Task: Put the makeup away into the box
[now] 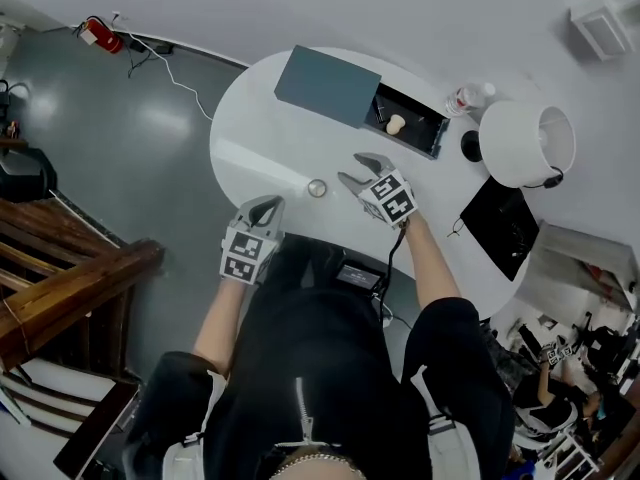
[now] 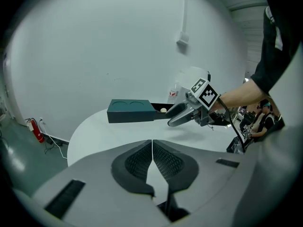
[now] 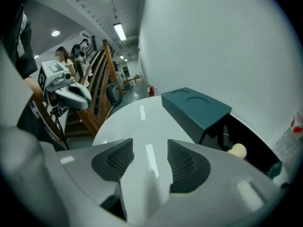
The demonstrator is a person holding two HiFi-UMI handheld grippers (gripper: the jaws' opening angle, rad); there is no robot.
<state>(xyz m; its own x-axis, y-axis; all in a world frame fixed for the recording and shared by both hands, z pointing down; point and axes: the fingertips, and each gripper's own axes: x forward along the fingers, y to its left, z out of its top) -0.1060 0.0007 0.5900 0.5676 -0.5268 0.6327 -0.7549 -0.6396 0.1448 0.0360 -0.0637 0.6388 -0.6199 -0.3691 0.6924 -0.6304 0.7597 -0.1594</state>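
Note:
A dark teal box [image 1: 328, 85] lies at the far side of the round white table [image 1: 250, 148], its lid slid aside. A beige makeup sponge [image 1: 396, 123] rests in the open black part. A small round silvery compact [image 1: 317, 188] sits on the table between my grippers. My right gripper [image 1: 352, 168] hovers just right of it, open and empty, with the box [image 3: 196, 107] and the sponge [image 3: 237, 150] ahead of it. My left gripper [image 1: 268, 204] is at the near table edge, jaws shut on nothing. It sees the box [image 2: 130, 110] and the right gripper [image 2: 175, 116].
A white lamp [image 1: 525, 143] and a clear bottle [image 1: 468, 98] stand right of the box. A flat black item [image 1: 498, 226] lies at the table's right edge. Wooden stair rails [image 1: 60, 288] stand to the left, and a cable [image 1: 170, 73] runs across the floor.

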